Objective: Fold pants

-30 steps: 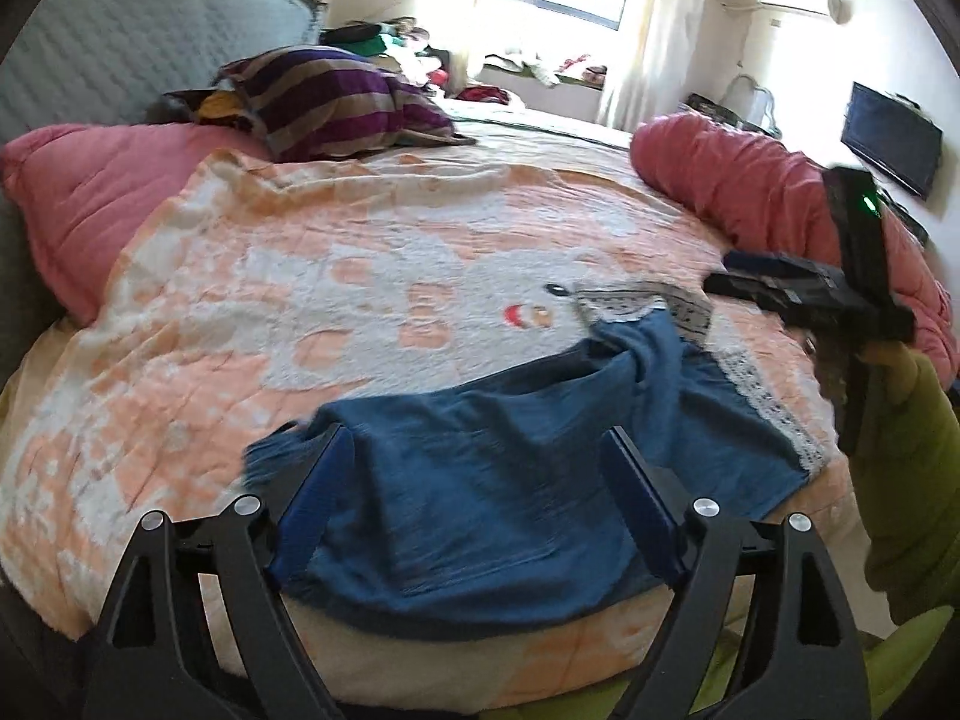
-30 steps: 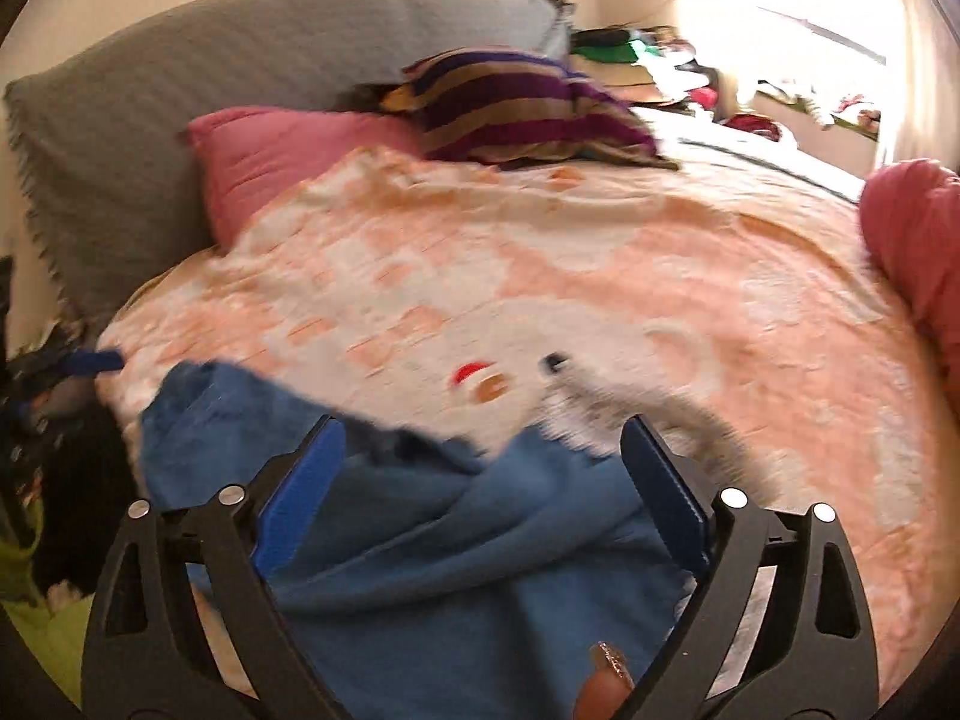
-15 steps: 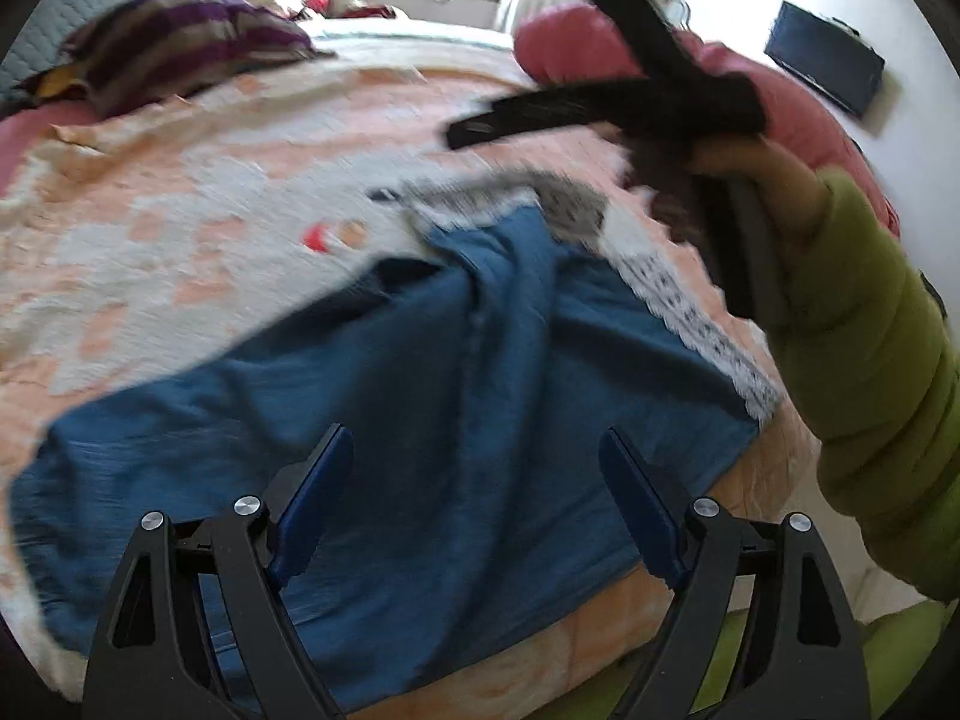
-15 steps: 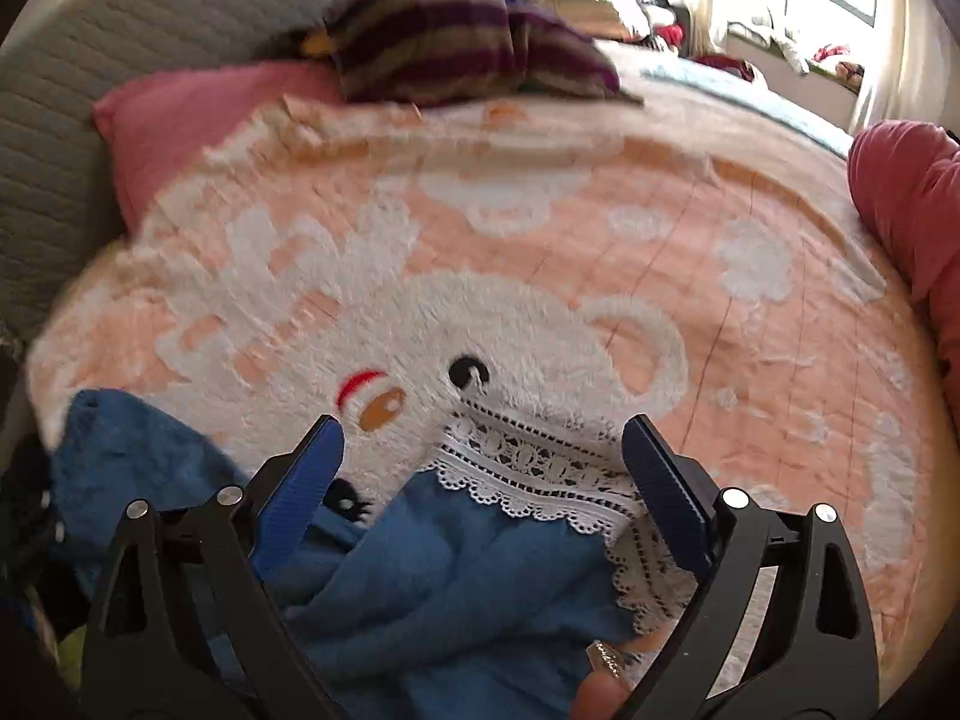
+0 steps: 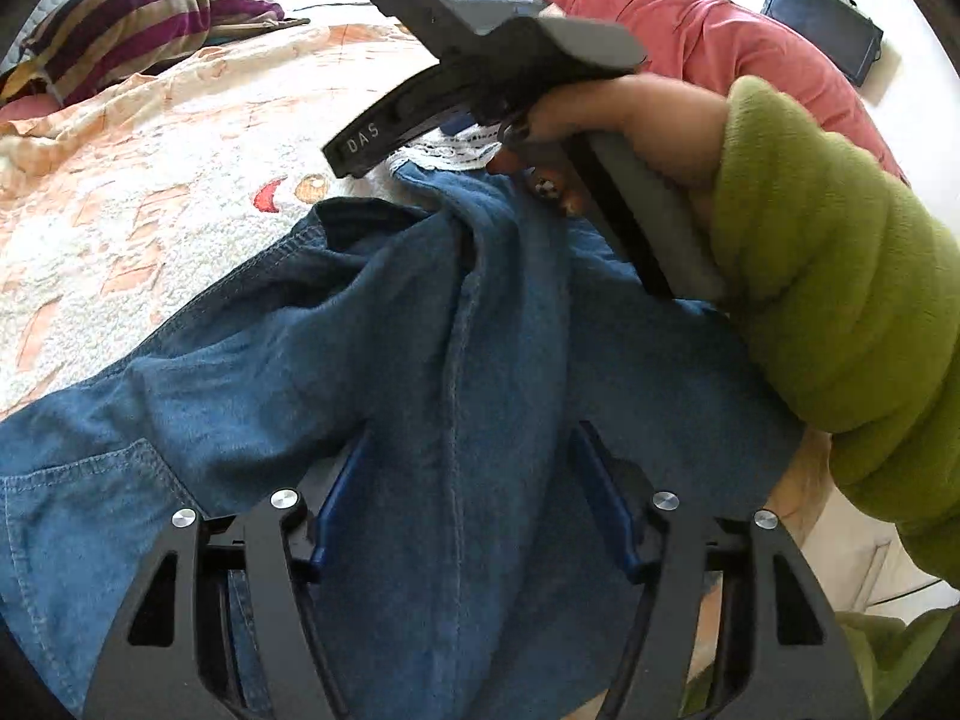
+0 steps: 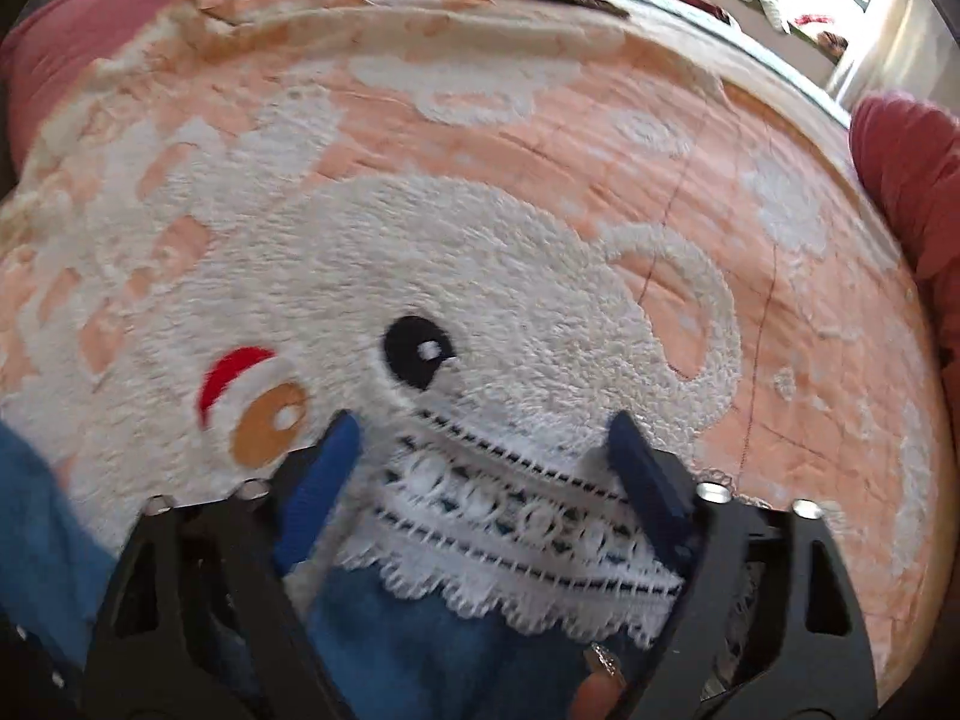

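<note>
The blue denim pants (image 5: 372, 360) lie rumpled on the peach and white bear blanket (image 5: 150, 180). Their leg ends in a white lace hem (image 6: 510, 516). My left gripper (image 5: 468, 468) is open, low over the middle of the pants, its blue pads either side of a seam ridge. My right gripper (image 6: 480, 438) is open with the lace hem lying between its fingers, close to the fabric. In the left wrist view the right gripper's black body (image 5: 480, 48) is held by a hand in a green sleeve over the far end of the pants.
A red bolster (image 5: 708, 42) lies along the right side of the bed. A striped cushion (image 5: 138, 18) and a pink pillow (image 6: 90, 42) sit at the head. The bed's edge is near the green sleeve (image 5: 840, 300). A dark screen (image 5: 822, 24) hangs on the far wall.
Both grippers have dropped closer to the pants. The right one moved forward to the lace hem; the left one moved over the middle of the denim. Both stay open.
</note>
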The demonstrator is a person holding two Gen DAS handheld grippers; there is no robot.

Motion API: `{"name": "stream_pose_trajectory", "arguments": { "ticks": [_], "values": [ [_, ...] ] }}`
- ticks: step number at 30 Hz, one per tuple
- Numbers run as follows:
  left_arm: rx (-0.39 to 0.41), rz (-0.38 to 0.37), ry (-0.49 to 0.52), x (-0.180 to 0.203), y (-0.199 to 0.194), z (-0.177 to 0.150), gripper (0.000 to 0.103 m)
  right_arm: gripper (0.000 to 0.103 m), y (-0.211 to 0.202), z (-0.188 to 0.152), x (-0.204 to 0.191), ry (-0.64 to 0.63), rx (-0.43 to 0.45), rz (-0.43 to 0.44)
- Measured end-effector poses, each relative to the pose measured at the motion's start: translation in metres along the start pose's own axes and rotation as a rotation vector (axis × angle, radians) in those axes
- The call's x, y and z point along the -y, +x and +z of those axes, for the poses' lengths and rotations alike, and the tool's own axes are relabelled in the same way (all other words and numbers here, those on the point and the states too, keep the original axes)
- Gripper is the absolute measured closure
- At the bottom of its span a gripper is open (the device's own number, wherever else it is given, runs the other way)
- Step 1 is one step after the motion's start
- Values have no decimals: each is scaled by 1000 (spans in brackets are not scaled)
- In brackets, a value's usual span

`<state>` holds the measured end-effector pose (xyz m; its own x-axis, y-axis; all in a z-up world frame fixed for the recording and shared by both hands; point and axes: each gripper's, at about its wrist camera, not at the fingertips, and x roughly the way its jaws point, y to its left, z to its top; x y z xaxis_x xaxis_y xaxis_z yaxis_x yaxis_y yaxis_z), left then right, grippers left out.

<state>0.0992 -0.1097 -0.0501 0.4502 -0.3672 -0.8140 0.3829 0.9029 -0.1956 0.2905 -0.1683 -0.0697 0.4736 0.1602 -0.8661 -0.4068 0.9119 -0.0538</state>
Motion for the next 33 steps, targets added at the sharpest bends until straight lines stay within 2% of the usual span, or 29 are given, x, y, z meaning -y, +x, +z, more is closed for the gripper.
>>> {"name": "stream_pose_trajectory", "arguments": {
  "ticks": [1, 2, 3, 11, 13, 15, 16, 17, 23, 30, 33],
  "values": [
    [3, -7, -8, -1, 0, 0, 40, 58, -3, -1, 3, 10, 10, 31],
    [5, -14, -10, -3, 0, 1, 40, 72, -8, -2, 7, 18, 27, 60],
    [10, -17, -10, -4, -1, 0, 40, 91, -13, -2, 9, 22, 38, 72],
    [30, -12, 0, -7, -1, -2, 41, 93, -99, -40, 76, 209, 192, 226],
    [33, 1, 11, -2, -4, -4, 58, 93, -124, -56, 91, 239, 229, 237],
    [34, -8, 25, -2, -5, -3, 91, 93, -139, -63, 101, 254, 248, 227],
    [31, -17, 32, -2, -5, -2, 99, 93, -148, -70, 106, 264, 258, 225],
    [33, -19, 42, -2, -9, -2, 102, 93, -156, -77, 110, 273, 268, 226],
    [92, 12, 127, -1, -44, -9, 102, 93, -199, -140, 116, 322, 289, 238],
    [64, -16, 224, 12, -55, -34, 102, 93, -212, -225, 102, 388, 190, 251],
    [36, -29, 241, 16, -49, -41, 102, 93, -205, -246, 102, 411, 143, 242]
  ]
}}
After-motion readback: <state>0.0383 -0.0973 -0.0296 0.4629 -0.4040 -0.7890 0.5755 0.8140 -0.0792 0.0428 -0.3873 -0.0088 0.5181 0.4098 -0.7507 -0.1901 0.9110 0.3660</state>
